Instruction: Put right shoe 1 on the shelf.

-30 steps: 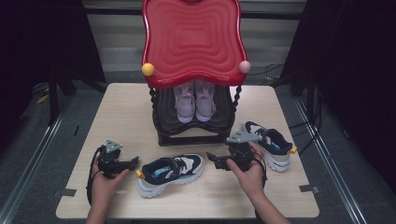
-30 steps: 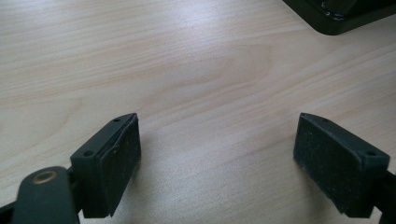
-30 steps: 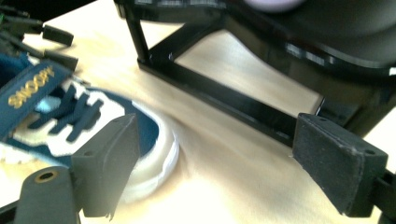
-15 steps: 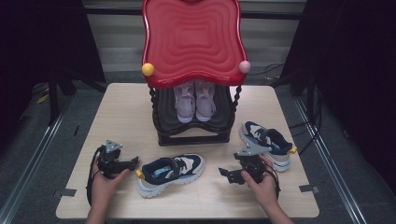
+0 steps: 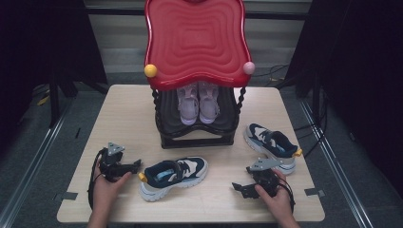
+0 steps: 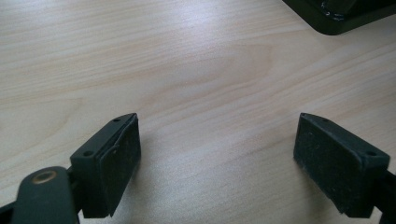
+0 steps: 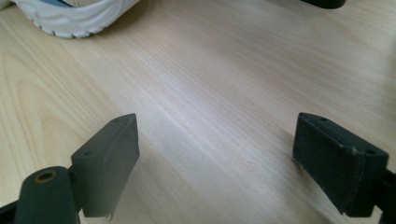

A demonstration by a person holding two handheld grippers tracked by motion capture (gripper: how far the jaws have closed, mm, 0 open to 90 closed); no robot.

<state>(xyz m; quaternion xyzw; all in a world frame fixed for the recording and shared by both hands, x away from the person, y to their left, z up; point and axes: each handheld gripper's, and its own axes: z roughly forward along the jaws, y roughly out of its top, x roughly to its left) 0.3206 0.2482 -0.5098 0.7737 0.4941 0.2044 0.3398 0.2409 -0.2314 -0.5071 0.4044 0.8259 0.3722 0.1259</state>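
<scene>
Both pairs of jaws stand wide apart with nothing between them but bare wood. The left gripper [image 5: 124,167] rests on the worktop [image 5: 123,109] at the front left, its tips just short of the heel of a navy and white trainer [image 5: 174,176] lying on its side near the middle. The right gripper [image 5: 243,189] sits low at the front right, beside the matching second trainer [image 5: 271,147], which stands upright. Behind them, a black stand [image 5: 197,140] under a red wavy tray [image 5: 196,42] holds a pink pair of shoes [image 5: 198,102].
</scene>
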